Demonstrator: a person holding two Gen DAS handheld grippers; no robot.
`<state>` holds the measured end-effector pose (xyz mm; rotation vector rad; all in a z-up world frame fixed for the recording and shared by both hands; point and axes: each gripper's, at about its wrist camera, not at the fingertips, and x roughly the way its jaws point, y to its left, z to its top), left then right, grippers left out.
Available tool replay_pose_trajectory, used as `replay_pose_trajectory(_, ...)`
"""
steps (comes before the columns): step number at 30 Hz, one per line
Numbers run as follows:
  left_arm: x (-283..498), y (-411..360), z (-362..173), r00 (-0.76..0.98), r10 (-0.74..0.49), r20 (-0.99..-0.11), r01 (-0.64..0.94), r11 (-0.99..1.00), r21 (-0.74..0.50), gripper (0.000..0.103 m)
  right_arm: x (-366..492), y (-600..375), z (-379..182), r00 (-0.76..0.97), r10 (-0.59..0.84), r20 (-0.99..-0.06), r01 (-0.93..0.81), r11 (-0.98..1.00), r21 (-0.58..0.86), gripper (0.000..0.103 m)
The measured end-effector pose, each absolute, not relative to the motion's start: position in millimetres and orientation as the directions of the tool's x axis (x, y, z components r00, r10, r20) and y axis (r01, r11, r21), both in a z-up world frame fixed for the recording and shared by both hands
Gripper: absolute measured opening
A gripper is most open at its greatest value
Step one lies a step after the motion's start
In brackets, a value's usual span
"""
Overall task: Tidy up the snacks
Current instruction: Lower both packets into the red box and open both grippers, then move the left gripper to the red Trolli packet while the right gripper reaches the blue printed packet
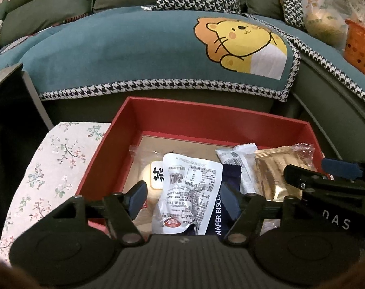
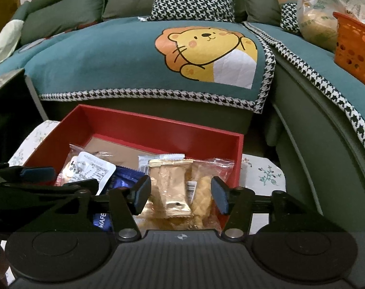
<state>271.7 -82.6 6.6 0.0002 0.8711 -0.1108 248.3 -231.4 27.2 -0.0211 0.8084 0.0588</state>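
An open red box (image 1: 206,122) (image 2: 158,130) sits on a floral cloth and holds several snack packets. My left gripper (image 1: 185,200) hangs open over its near side. A white packet with printed labels (image 1: 189,192) lies between the fingers, and the pads are clear of it. Beside that packet are a wrapped bun (image 1: 146,171), a dark blue wafer biscuit packet (image 1: 231,173) and a gold packet (image 1: 269,175). My right gripper (image 2: 180,195) is open over the box's right end. A gold packet (image 2: 172,187) and a clear pack of golden pastries (image 2: 201,197) lie loose between its pads.
A floral tablecloth (image 1: 50,168) covers the low table under the box. Behind it stands a green sofa with a teal lion-print cover (image 1: 134,55). An orange basket (image 1: 360,48) and a plastic bag (image 1: 327,16) sit on the sofa's right part.
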Motion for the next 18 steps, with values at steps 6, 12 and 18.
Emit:
replay_pose_trajectory(6, 264.4, -80.3, 14.8, 0.649, -0.098, -0.754, 0.096, 0.994, -0.047, 0.095, 243.6, -231.6, 33.0, 0.692, 0.038, -0.721, -0.055, 0.998, 0.0, 0.066)
replay_pose_trajectory(12, 257.1, -78.9, 21.2, 0.657, -0.101, -0.747, 0.098, 0.994, -0.048, 0.096, 238.5, -231.7, 38.7, 0.696, 0.028, -0.718, -0.05, 0.999, -0.009, 0.069)
replay_pose_trajectory(18, 248.2, -76.6, 29.4, 0.666, -0.104, -0.739, 0.097, 0.994, -0.052, 0.097, 230.5, -228.7, 47.5, 0.706, 0.022, -0.708, -0.05, 0.999, -0.019, 0.069)
